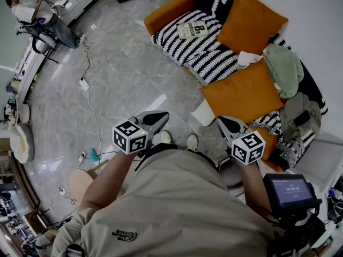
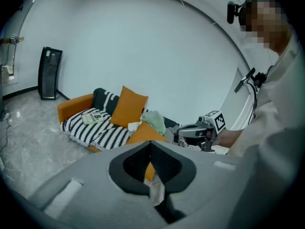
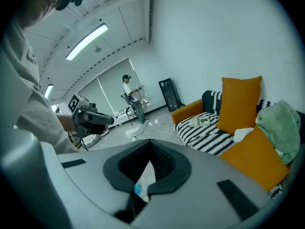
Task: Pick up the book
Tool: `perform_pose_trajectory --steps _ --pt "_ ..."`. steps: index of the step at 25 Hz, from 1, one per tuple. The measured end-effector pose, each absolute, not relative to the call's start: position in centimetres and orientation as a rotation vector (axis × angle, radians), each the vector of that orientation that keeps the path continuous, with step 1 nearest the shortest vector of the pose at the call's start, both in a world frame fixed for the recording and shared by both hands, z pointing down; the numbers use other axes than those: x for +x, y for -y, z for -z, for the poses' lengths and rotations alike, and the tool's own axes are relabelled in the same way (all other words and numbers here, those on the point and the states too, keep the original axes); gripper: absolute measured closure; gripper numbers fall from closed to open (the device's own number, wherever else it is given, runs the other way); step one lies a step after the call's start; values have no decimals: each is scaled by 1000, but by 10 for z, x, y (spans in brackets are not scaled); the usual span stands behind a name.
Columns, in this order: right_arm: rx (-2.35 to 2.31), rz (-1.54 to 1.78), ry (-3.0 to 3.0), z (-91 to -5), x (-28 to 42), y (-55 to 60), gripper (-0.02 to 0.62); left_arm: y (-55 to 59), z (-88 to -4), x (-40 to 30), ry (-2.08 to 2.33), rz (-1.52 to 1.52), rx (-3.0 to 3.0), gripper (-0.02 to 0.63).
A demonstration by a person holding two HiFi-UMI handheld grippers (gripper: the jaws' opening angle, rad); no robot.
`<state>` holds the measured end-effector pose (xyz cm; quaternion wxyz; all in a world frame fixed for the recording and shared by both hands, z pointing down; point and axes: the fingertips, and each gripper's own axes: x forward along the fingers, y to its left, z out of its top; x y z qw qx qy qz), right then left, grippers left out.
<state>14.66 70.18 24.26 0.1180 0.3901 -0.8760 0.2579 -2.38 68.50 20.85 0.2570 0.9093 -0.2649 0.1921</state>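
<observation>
Left tongs [image 1: 159, 116] and right tongs [image 1: 224, 122] together, empty; book [image 1: 193, 30] flat on blanket [image 1: 211, 59], long axis crosswise.

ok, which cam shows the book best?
Head view: the book lies cover-up on the striped blanket, seen from above, unobstructed. Both gripper views show it only small, distant and at a shallow angle.

The book [image 1: 193, 30] lies on the striped blanket [image 1: 214, 60], well apart from the left claw [image 1: 157, 118] and right claw [image 1: 225, 124].
</observation>
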Motion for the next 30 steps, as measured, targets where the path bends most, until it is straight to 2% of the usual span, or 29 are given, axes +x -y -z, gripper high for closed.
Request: perform_pose_trajectory --steps 14,21,24,30 --pt "1095 -788 2551 -241 123 -681 583 -670 -196 -41 755 -464 2459 598" --pt "1118 -871 2465 -279 99 -597 577 -578 -223 -66 685 -501 2509 598" --pt "1177 -941 2434 -280 82 -560 526 -534 -223 -82 636 -493 2521 597" --pt "1262 -1017 2337 -294 49 -485 514 -450 -223 -118 535 -450 2484 579"
